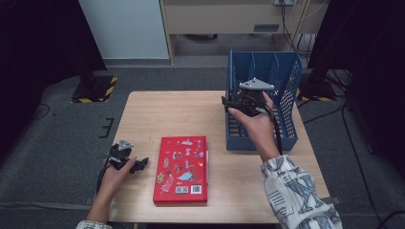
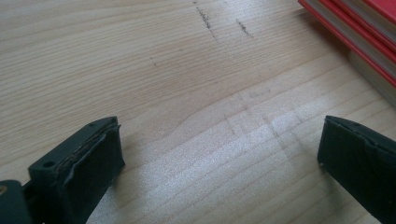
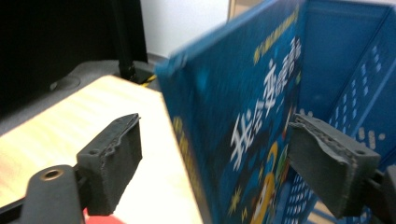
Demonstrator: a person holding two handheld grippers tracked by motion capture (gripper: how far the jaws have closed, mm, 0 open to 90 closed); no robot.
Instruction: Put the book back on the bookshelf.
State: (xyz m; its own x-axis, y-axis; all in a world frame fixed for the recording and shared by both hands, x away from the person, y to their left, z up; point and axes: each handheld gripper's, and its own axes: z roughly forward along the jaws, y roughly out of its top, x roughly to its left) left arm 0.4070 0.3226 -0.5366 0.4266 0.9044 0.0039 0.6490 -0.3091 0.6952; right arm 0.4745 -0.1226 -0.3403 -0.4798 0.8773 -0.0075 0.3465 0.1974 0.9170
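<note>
Your right gripper (image 3: 215, 163) has its fingers spread, not pressing the upright blue book (image 3: 243, 107) between them in the rack (image 1: 286, 95); left fingers (image 2: 88, 163) open over bare tabletop (image 2: 163, 70).

Blue hardcover book (image 3: 243, 126) standing in the blue plastic file rack (image 3: 355, 60): large white Chinese characters "我会变" on the cover, a smaller yellow line of characters above, too blurred to read.
Red hardcover book (image 1: 181, 169) lying flat on the worktop: square code and barcode labels, unreadable.
</note>
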